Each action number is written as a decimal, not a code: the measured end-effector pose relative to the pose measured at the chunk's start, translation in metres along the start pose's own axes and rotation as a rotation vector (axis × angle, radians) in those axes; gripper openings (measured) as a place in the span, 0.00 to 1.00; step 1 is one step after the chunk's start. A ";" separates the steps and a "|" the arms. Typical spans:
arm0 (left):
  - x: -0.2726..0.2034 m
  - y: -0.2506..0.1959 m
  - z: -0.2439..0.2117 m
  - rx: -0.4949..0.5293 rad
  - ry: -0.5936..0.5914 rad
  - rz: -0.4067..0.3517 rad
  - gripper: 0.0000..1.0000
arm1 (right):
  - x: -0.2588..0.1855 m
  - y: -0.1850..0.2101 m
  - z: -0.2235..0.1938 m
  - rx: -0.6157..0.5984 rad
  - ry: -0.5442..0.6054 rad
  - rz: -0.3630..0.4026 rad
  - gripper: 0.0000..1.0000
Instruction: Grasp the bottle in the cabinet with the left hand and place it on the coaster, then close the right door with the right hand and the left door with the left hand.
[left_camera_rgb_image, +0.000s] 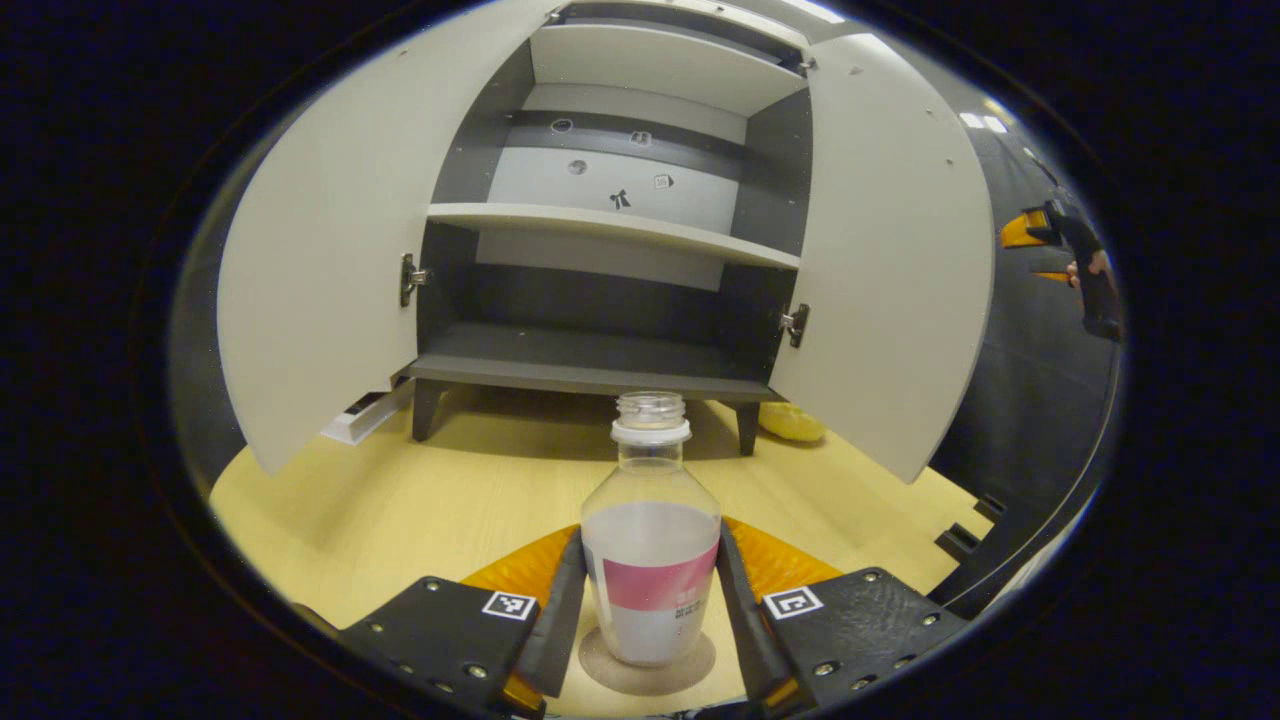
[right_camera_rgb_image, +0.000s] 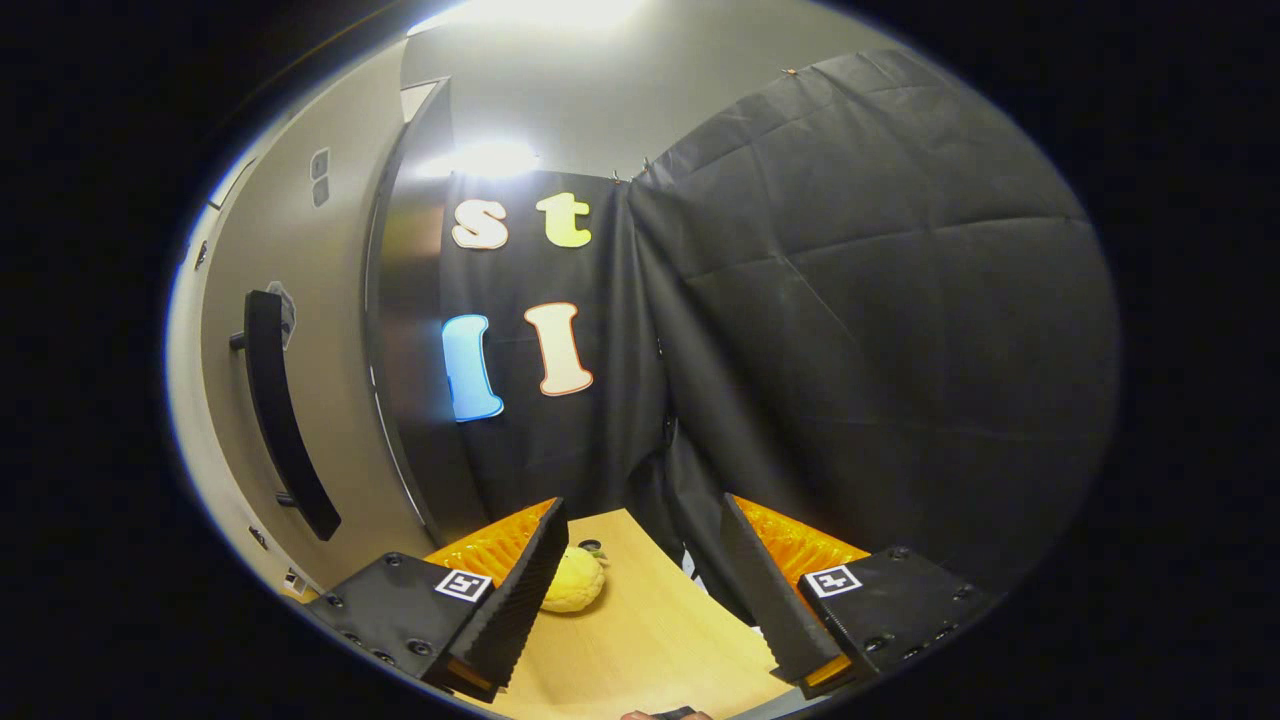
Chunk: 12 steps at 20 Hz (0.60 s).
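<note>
A: Where is the bottle (left_camera_rgb_image: 650, 540) now?

B: In the lower centre of the left gripper view. It stands upright on the round coaster (left_camera_rgb_image: 647, 665), between the fingers of the left gripper (left_camera_rgb_image: 648, 600). The fingers are very close to its sides, but I cannot tell if they press on it.

A: How to do this step well?

B: I think the fingers should spread slowly and go straight back, so the open bottle does not tip.

A: And the right gripper (right_camera_rgb_image: 640, 590)?

B: At the bottom of the right gripper view its fingers are spread and hold nothing. The right door (right_camera_rgb_image: 250, 400) with its dark handle (right_camera_rgb_image: 285, 420) is at the left of that view.

A: Count the things.

B: One bottle, one coaster, one cabinet (left_camera_rgb_image: 610, 250), two open doors; the left door (left_camera_rgb_image: 320, 270) is in the left of the left gripper view. Also one yellow thing (right_camera_rgb_image: 573, 580) on the table (left_camera_rgb_image: 400, 500).
</note>
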<state>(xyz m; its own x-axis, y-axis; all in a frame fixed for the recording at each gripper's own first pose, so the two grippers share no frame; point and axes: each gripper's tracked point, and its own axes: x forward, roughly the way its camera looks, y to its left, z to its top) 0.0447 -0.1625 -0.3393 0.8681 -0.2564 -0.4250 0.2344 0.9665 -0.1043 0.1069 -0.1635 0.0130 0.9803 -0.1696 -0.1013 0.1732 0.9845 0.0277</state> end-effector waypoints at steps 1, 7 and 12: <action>-0.001 -0.001 -0.005 -0.001 0.003 0.002 0.67 | -0.001 0.001 -0.002 0.010 0.008 0.001 0.98; -0.006 -0.004 -0.015 0.041 0.013 0.008 0.70 | -0.008 0.000 -0.016 0.034 0.042 0.002 0.98; -0.007 -0.009 -0.024 0.022 0.051 0.000 0.76 | -0.015 -0.001 -0.018 0.050 0.048 -0.001 0.92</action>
<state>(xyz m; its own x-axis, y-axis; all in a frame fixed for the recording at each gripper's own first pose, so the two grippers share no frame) 0.0256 -0.1688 -0.3570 0.8447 -0.2548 -0.4707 0.2443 0.9660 -0.0845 0.0905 -0.1608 -0.0035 0.9747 -0.1667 -0.1486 0.1795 0.9807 0.0772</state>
